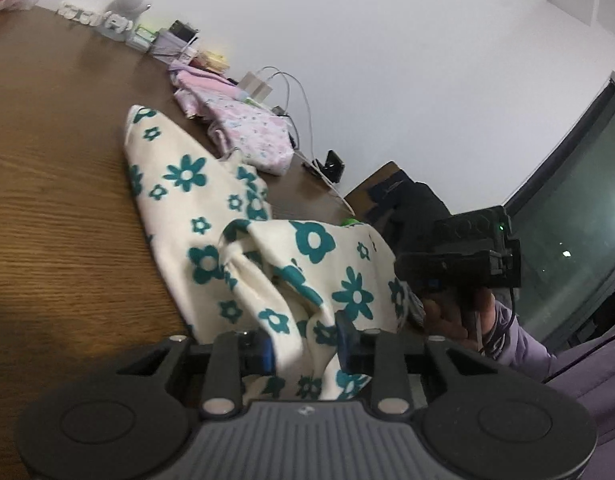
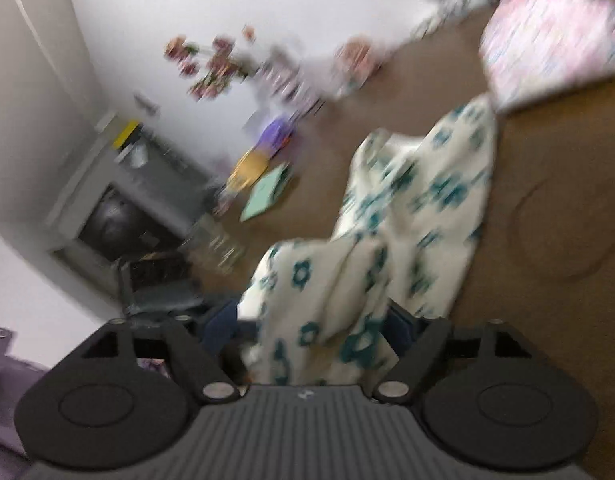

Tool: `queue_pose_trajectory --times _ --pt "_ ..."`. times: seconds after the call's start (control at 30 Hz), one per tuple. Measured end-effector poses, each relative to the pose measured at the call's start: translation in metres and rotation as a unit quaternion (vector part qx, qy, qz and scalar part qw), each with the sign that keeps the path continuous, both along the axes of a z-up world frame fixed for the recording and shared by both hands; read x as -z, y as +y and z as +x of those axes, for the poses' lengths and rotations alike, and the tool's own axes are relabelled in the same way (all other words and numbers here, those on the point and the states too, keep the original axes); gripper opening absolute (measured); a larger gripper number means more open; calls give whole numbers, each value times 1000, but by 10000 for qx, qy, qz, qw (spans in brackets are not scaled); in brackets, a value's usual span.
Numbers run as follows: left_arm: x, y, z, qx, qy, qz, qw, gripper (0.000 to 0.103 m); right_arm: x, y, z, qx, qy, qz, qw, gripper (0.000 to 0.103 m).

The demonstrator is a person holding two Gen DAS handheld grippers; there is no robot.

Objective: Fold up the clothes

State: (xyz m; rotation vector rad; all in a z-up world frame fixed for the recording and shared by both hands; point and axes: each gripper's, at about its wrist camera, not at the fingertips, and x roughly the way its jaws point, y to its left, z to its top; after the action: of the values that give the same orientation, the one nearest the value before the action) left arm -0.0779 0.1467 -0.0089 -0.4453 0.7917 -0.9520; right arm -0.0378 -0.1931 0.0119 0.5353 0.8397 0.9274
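Note:
A cream garment with teal flowers (image 1: 195,200) lies partly on the brown wooden table (image 1: 47,160), and its near end is lifted. My left gripper (image 1: 305,346) is shut on a bunched fold of that near end, between the blue pads (image 1: 267,350). The black body of the right gripper (image 1: 459,264) shows at the right, held by a hand (image 1: 455,312), with the cloth's other corner running up to it. The right wrist view is blurred. There the garment (image 2: 427,208) rises from the table into my right gripper (image 2: 311,326), which is shut on it.
Folded pink clothes (image 1: 243,128) (image 2: 555,32) lie beyond the garment. White cables and chargers (image 1: 295,100), a white toy robot (image 1: 127,4) and small items line the wall edge. A green booklet (image 2: 267,196) lies to the left. A purple sleeve (image 1: 523,344) is at lower right.

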Motion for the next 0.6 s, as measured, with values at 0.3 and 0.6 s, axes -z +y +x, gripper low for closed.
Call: queue_pose_trajectory --times 0.3,0.6 --pt "2 3 -9 -480 -112 232 9985 36 17 -5 -8 572 -139 -89 9982 26" --pt "-7 0 -23 -954 -256 551 9936 64 27 -13 6 932 192 -112 9954 63"
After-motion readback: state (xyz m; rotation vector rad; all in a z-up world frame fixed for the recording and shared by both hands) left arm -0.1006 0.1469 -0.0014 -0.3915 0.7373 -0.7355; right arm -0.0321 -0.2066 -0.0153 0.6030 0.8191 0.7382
